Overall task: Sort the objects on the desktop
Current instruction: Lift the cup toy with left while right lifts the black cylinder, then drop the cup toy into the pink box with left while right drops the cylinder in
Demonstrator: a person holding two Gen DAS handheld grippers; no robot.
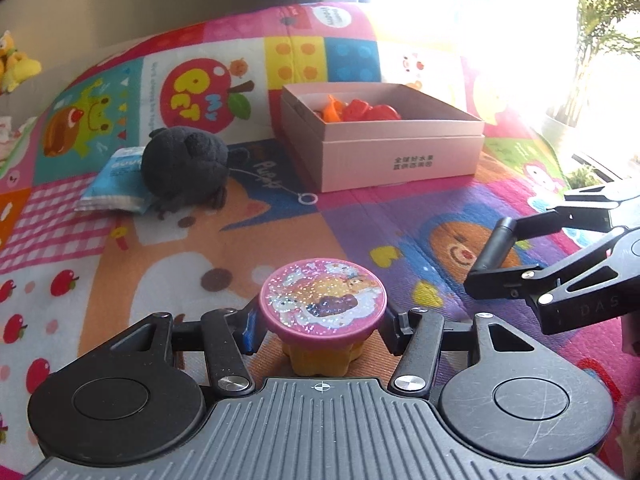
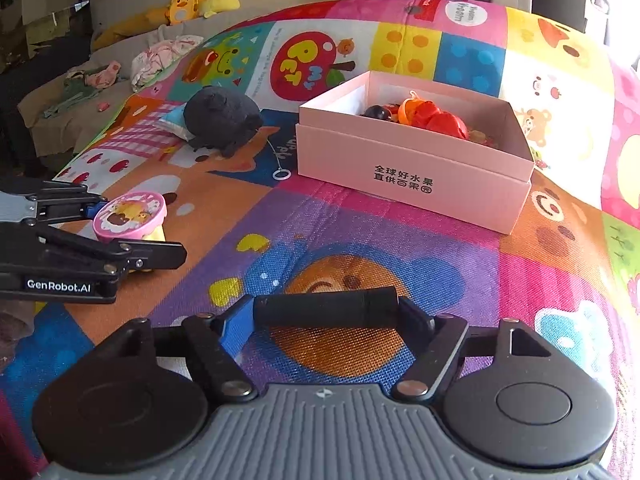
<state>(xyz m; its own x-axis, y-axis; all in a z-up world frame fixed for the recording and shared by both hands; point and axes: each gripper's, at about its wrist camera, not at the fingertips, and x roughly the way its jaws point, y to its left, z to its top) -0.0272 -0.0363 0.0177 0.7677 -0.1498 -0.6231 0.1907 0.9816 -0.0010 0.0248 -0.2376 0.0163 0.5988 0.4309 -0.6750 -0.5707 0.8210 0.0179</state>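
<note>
A toy cup with a glittery pink lid [image 1: 322, 298] and a yellow base is clamped between the fingers of my left gripper [image 1: 323, 322], just above the colourful play mat. The right wrist view shows that same cup [image 2: 130, 212] in the left gripper [image 2: 128, 232] at the far left. My right gripper [image 2: 326, 314] is shut on a short black cylinder [image 2: 326, 312], which lies crosswise between its fingertips. That cylinder [image 1: 494, 246] also shows at the right of the left wrist view. An open pink box [image 1: 400, 160] stands farther back with red and orange toys inside.
A black plush toy [image 1: 184, 164] lies left of the pink box [image 2: 400, 168], resting against a blue tissue pack [image 1: 116, 184]. A string with a white ring [image 1: 307, 199] trails from the plush. A sofa with clothes and yellow plush toys [image 2: 192, 0] lies beyond the mat.
</note>
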